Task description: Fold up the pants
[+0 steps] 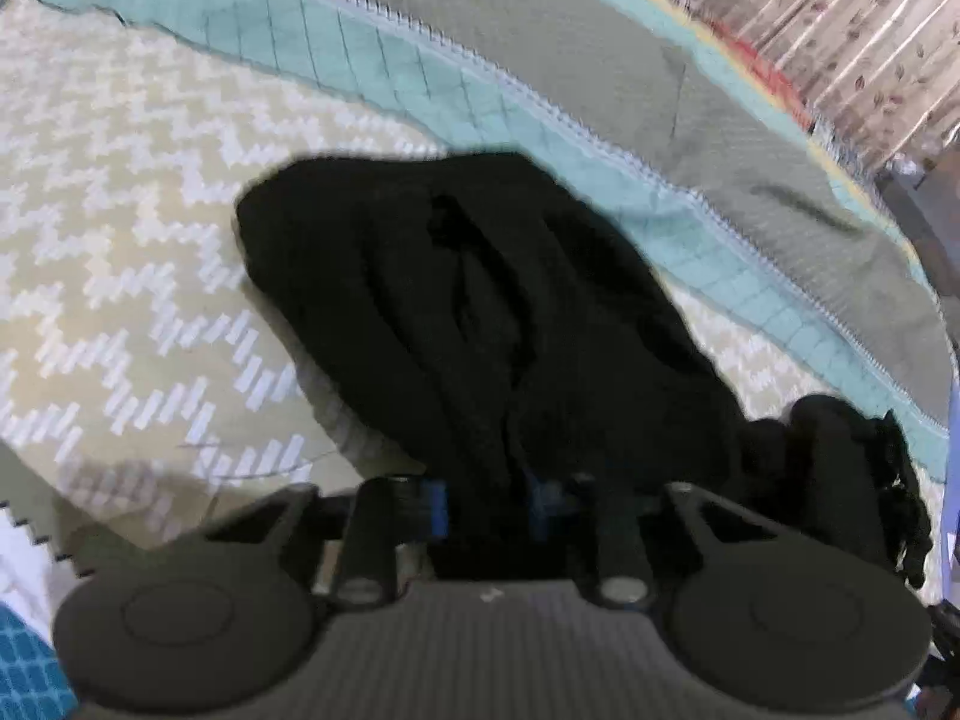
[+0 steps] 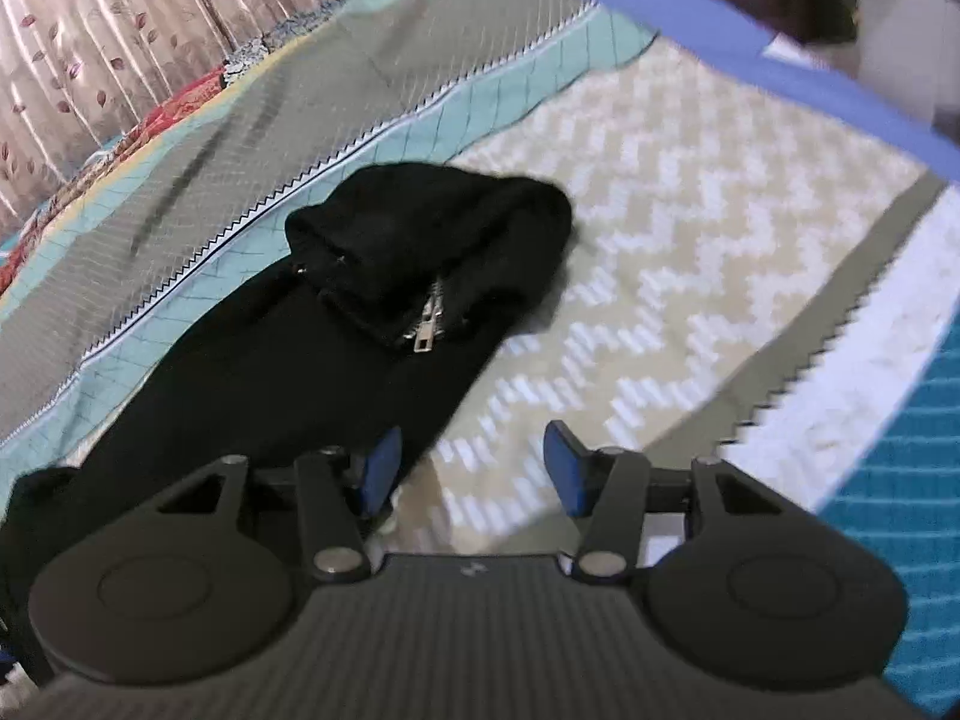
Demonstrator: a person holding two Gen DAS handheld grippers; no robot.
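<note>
Black pants (image 1: 480, 300) lie bunched on a cream zigzag bedspread (image 1: 120, 240). In the left wrist view my left gripper (image 1: 489, 510) is shut on the near end of the black cloth, which is gathered between the blue pads and hides them in part. In the right wrist view the pants (image 2: 270, 372) run from lower left to the middle. Their waist is folded over and a silver zipper (image 2: 429, 324) shows. My right gripper (image 2: 474, 474) is open with only bedspread between its pads. Its left pad (image 2: 381, 474) sits at the cloth's edge.
A grey and teal quilt (image 1: 540, 60) with zigzag stitching lies across the bed behind the pants. A floral curtain (image 2: 90, 30) hangs beyond it. A blue band (image 2: 720, 30) arcs across the upper right. A dark, blurred shape (image 1: 840, 468) sits at the right of the pants.
</note>
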